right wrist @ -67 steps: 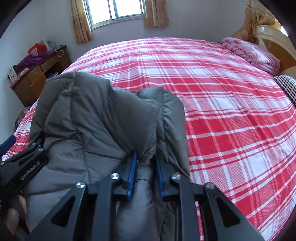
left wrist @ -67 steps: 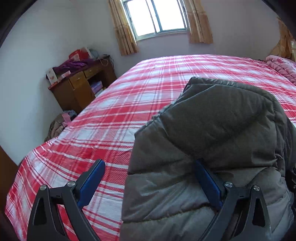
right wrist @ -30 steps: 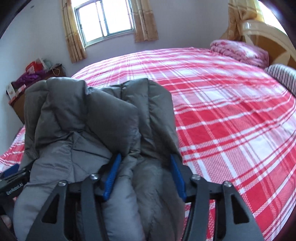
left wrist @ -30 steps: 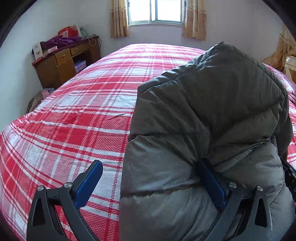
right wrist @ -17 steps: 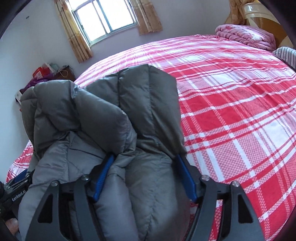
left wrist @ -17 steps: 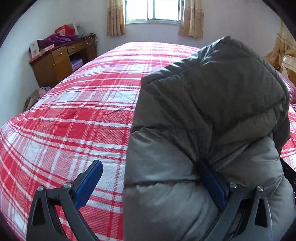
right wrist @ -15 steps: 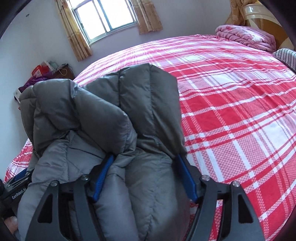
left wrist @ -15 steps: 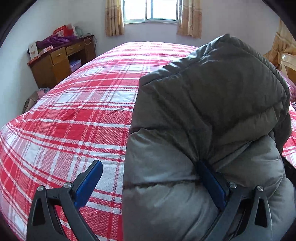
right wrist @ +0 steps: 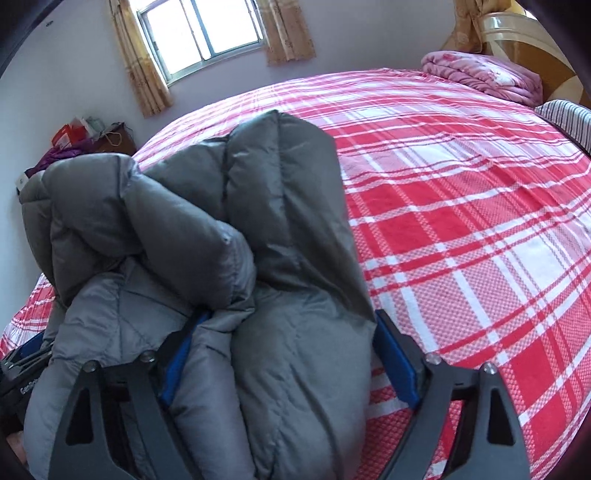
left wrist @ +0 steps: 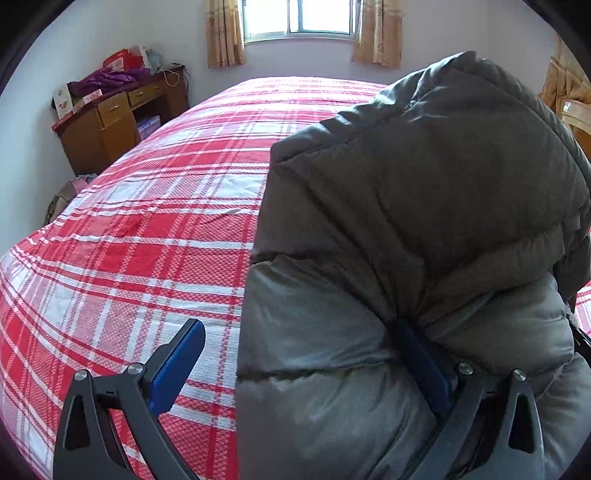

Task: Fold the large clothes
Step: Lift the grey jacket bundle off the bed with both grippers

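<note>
A bulky grey puffer jacket (left wrist: 424,184) lies folded in a thick bundle on the red plaid bed (left wrist: 147,221). My left gripper (left wrist: 297,328) is open wide at the bundle's left edge. Its right pad is sunk into a crease of the jacket, and its left pad (left wrist: 177,365) hangs free over the sheet. In the right wrist view the jacket (right wrist: 280,206) fills the left half. My right gripper (right wrist: 290,317) straddles the near end of the jacket, with padded fabric between its jaws. Those jaws are opening, and the pads no longer pinch the fabric.
A wooden desk (left wrist: 110,122) piled with clutter stands by the far left wall. A folded pink blanket (right wrist: 480,77), a striped pillow (right wrist: 565,114) and the headboard (right wrist: 517,33) are at the bed's right end. Open plaid sheet (right wrist: 461,221) spreads right of the jacket.
The right gripper's jaws, earlier shut on a fold of the jacket, have spread steadily wider around it. The left gripper has stayed open in place.
</note>
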